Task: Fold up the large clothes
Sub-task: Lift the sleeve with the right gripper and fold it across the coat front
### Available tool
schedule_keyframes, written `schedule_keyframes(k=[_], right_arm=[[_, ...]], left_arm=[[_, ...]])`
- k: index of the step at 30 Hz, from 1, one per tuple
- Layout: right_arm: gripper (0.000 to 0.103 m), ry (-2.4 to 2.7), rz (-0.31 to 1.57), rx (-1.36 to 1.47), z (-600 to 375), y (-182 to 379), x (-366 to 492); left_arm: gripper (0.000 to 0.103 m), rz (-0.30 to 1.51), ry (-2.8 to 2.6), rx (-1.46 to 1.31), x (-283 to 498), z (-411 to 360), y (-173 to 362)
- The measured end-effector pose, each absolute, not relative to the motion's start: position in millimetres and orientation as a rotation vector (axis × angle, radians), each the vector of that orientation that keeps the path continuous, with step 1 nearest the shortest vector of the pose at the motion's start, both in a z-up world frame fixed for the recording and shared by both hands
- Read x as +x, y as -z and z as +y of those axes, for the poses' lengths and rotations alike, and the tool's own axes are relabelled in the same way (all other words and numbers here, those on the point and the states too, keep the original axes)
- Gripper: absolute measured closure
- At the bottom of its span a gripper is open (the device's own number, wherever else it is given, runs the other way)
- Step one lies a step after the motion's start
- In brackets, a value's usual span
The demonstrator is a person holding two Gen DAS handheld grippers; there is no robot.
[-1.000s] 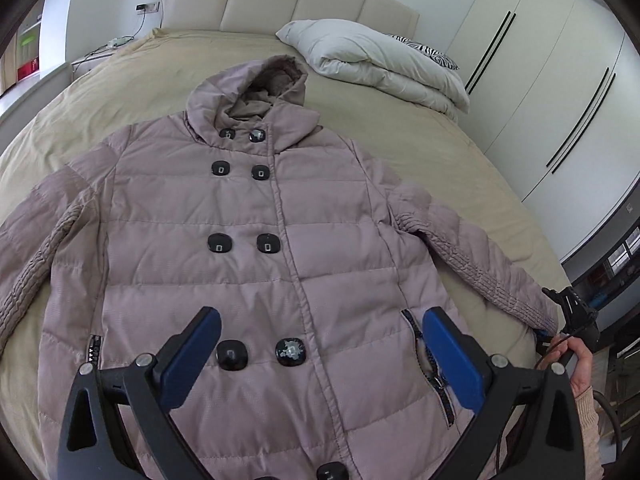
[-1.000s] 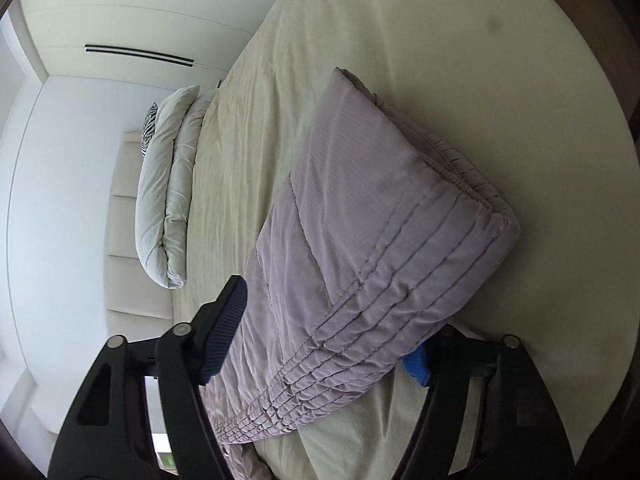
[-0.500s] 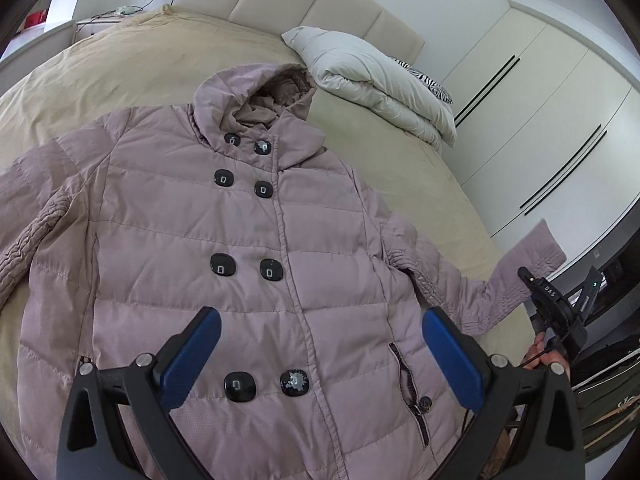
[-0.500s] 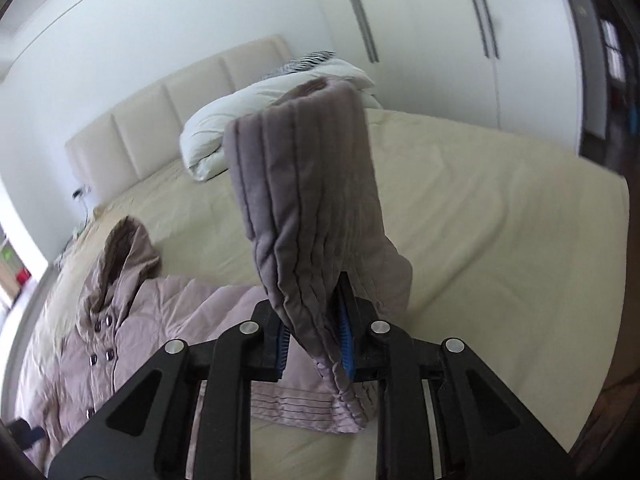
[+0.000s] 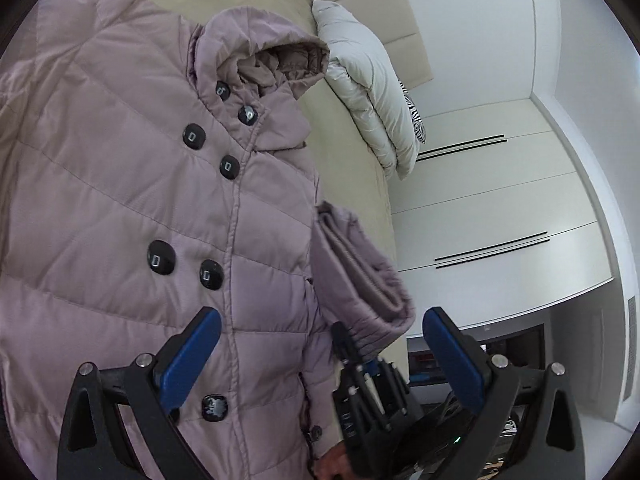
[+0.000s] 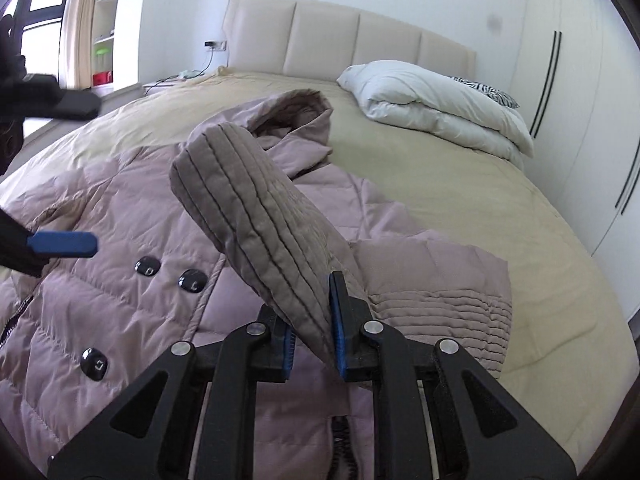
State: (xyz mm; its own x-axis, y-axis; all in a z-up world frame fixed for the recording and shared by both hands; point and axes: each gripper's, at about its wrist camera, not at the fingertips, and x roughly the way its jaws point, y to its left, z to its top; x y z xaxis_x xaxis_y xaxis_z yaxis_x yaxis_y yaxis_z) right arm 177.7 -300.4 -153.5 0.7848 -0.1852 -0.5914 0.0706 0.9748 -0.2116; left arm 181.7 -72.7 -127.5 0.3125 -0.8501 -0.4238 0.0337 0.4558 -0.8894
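One ribbed cuff of the mauve quilted hooded coat, spread on the beige bed, is clamped by the right gripper, while the left gripper is held spread wide, empty.

Puffer coat dusty mauve-pink, quilted stitch lines, glossy black buttons, hood lining browner; ribbed sleeve cuff taupe-mauve with dark stitch lines. Bedspread pale khaki-yellow, folded duvet white, pillow behind it black-and-white zebra stripes, headboard cream. Wardrobe doors white with black strip handles; both grippers black with blue pads.
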Motion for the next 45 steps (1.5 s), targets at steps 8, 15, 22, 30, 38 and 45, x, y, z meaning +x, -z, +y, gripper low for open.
schedule_keyframes(k=[8, 15, 22, 30, 38, 45], right_arm=[[0.088, 0.114, 0.722, -0.231, -252.7, 191.0, 169.7], [0.086, 0.09, 0.748, -0.214, -252.4, 203.5, 157.4], [0.028, -0.011, 0.709, 0.031, -288.5, 174.9, 120.9], [0.026, -0.057, 0.731, 0.671, -389.6, 192.4, 90.2], [0.026, -0.139, 0.734, 1.196, -437.3, 250.0, 113.6], [0.026, -0.132, 0.734, 1.247, -444.2, 265.0, 121.8]], left_arm=[[0.001, 1.256, 0.773, -0.933, 219.3, -106.5, 155.6], [0.076, 1.328, 0.829, -0.846, 231.2, -137.6, 155.6], [0.082, 1.212, 0.796, -0.83, 244.8, -84.2, 126.0], [0.099, 1.108, 0.486, -0.829, 266.9, 45.5, 144.8], [0.036, 1.134, 0.418, -0.818, 254.0, 49.8, 160.3], [0.011, 1.194, 0.5, -0.707, 242.0, -12.4, 173.6]])
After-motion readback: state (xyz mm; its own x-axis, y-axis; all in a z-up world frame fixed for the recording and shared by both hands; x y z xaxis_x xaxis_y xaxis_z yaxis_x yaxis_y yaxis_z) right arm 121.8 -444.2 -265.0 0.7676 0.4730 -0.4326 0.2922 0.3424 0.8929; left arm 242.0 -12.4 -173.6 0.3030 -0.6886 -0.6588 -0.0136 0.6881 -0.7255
